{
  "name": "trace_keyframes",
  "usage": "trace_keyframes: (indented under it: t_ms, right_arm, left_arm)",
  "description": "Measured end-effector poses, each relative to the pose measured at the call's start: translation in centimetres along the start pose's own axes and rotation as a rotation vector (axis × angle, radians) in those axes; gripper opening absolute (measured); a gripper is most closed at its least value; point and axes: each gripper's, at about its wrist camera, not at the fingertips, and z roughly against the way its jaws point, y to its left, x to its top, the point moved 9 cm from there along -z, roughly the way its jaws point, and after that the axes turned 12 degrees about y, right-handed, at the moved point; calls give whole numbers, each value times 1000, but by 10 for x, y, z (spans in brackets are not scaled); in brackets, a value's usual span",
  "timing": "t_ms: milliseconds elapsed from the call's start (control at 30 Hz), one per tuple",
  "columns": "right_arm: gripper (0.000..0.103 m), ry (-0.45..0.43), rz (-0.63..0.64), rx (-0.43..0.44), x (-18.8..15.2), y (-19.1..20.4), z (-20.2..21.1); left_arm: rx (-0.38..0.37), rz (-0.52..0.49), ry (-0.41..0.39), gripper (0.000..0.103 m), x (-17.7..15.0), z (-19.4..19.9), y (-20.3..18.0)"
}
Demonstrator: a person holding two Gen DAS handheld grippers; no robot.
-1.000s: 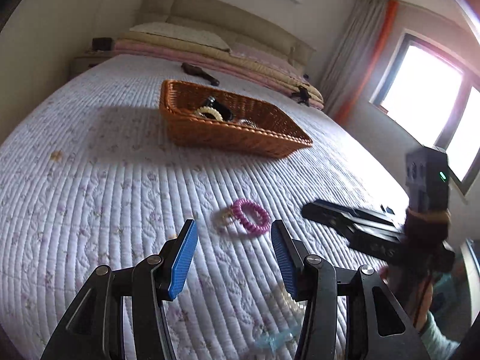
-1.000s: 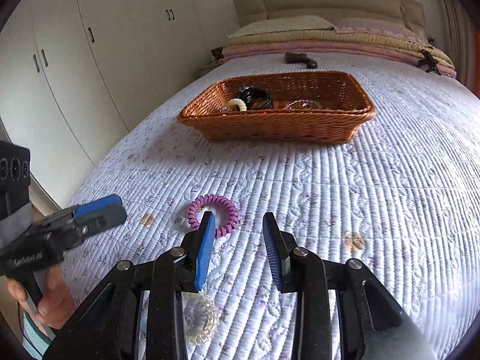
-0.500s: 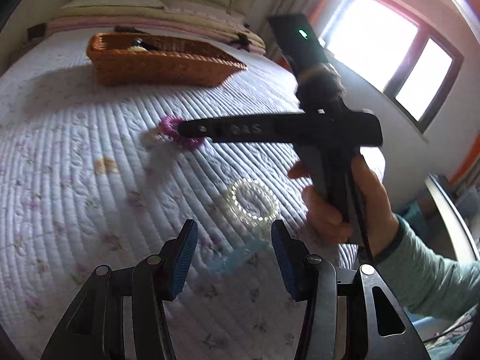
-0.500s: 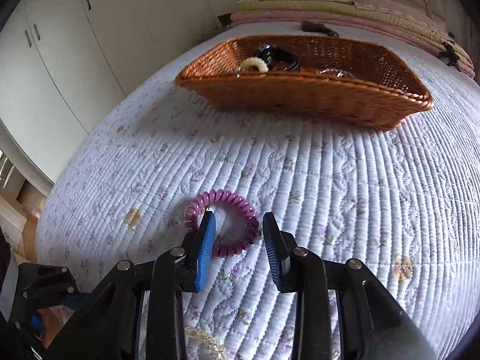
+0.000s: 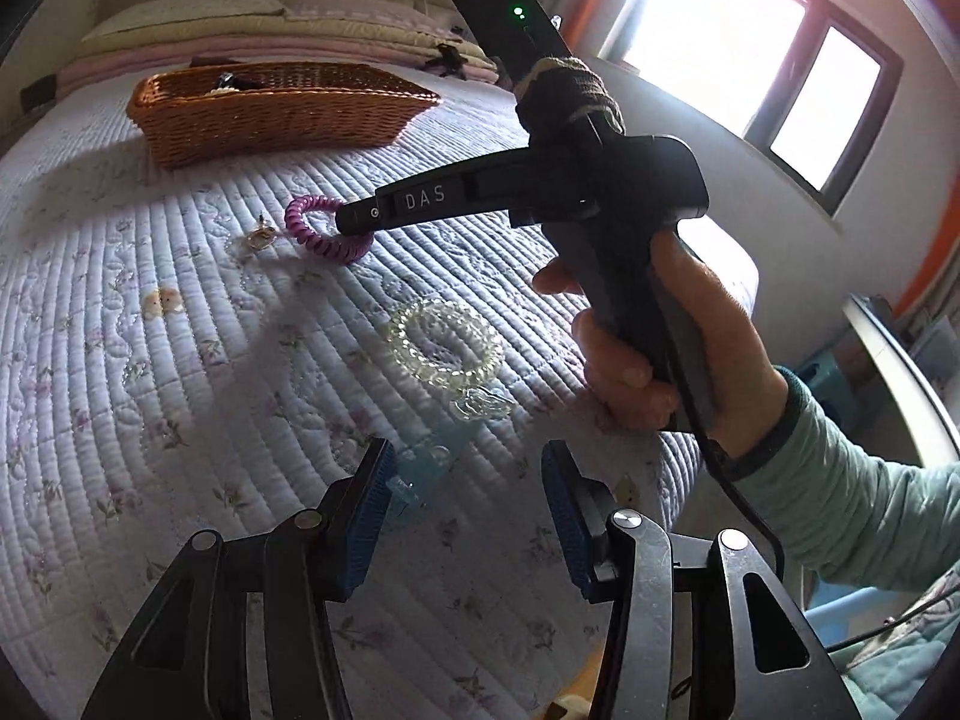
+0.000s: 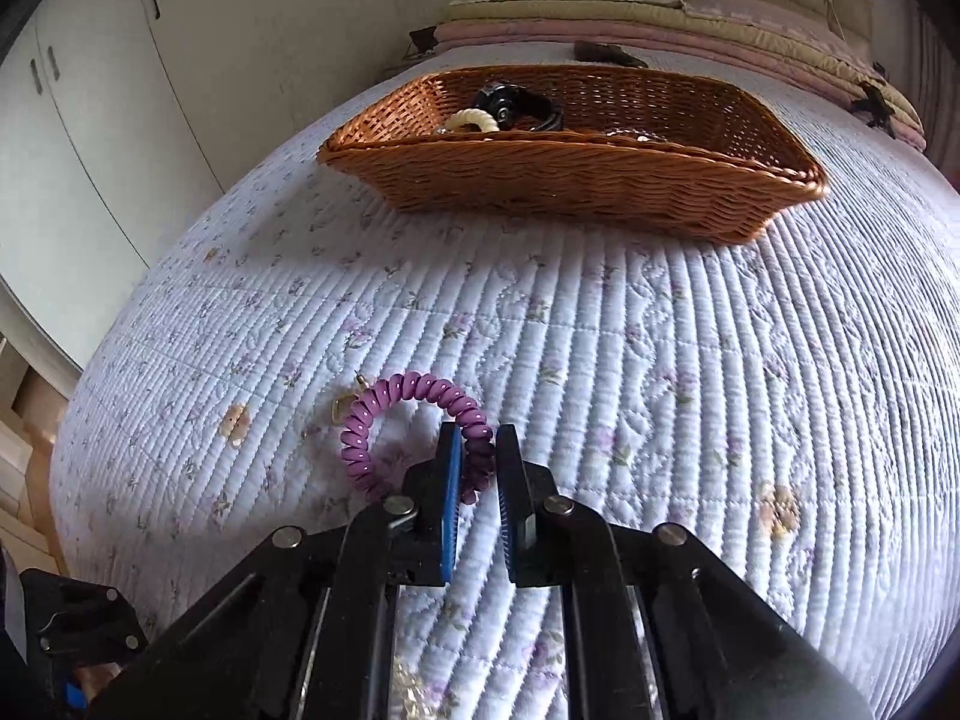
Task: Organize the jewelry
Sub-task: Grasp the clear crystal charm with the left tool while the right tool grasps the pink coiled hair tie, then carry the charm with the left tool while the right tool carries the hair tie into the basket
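Observation:
A purple spiral bracelet (image 6: 390, 420) lies on the quilted bed; it also shows in the left wrist view (image 5: 318, 228). My right gripper (image 6: 478, 456) is closed on the near right side of its coil, low on the quilt. A small gold piece (image 6: 345, 408) lies against the bracelet's left side. My left gripper (image 5: 465, 504) is open and empty above the quilt. Just ahead of it lie a clear beaded bracelet (image 5: 444, 348), a clear charm (image 5: 480, 405) and a pale blue clip (image 5: 420, 468). The wicker basket (image 6: 570, 174) stands further up the bed and holds several pieces.
Pillows and a headboard (image 5: 252, 6) are beyond the basket. White wardrobe doors (image 6: 120, 90) stand to the left of the bed. A window (image 5: 750, 60) is on the right. The bed's near edge is by my right hand (image 5: 660, 324).
My right gripper moved forward and down over the purple bracelet and closed from half open onto its coil. My left gripper swung right and lower, over the clear bracelet and blue clip.

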Motion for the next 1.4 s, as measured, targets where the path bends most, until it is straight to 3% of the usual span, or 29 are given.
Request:
trace_keyframes:
  t_ms: [200, 333, 633, 867, 1133, 1400]
  right_arm:
    - [14, 14, 16, -15, 1, 1, -5]
    - [15, 20, 24, -23, 4, 3, -8]
    - [13, 6, 48, -43, 7, 11, -9]
    - [12, -47, 40, -33, 4, 9, 4]
    - [12, -168, 21, 27, 2, 5, 37]
    - [12, -306, -27, 28, 21, -9, 87]
  left_arm:
    - [138, -67, -2, 51, 7, -11, -5]
    - [154, -87, 1, 51, 4, -9, -9]
    - [192, -23, -24, 13, -3, -1, -5]
    - [167, 47, -81, 12, -10, 7, -2]
    - [142, 73, -169, 12, -1, 34, -2]
    - [193, 108, -286, 12, 45, 80, 23]
